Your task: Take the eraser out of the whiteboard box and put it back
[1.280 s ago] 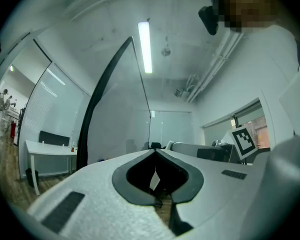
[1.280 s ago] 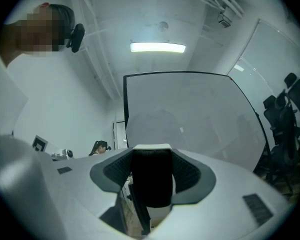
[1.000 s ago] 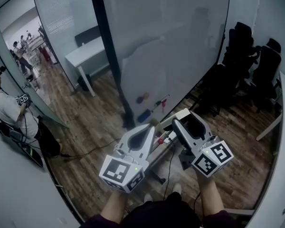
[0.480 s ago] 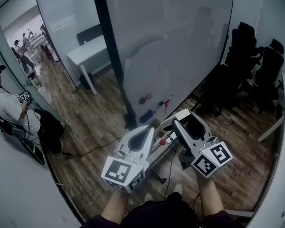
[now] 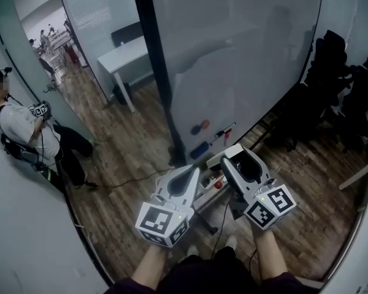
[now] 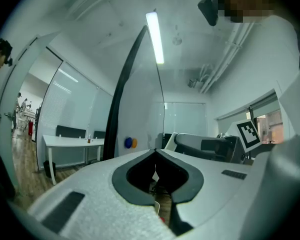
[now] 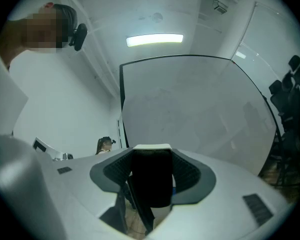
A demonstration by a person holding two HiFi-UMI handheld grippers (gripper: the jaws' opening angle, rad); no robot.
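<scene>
While the wood-plank floor [image 5: 129,158] ran in dull brown strips under everything, the room stood closed in by glass walls and a dark post. A wide, smooth whiteboard [image 5: 245,60] leaned across the middle, with two round magnets [image 5: 200,127] and a blue block [image 5: 199,150] low on its face. A plain white desk [image 5: 126,59] stood behind the glass, black padded chairs [image 5: 340,90] crowded the right side, and a person [image 5: 18,127] stood at the far left.

The right gripper [image 5: 230,157] had its jaws clenched on the eraser [image 7: 151,179], a squarish block with a hard white back and a dark, felt-like body. It was held out near the board's lower edge, above the low ledge where something small and red [image 5: 218,184] lay. The left gripper [image 5: 193,170], matt white with grey liners, had its jaws pressed tip to tip with nothing between them.
</scene>
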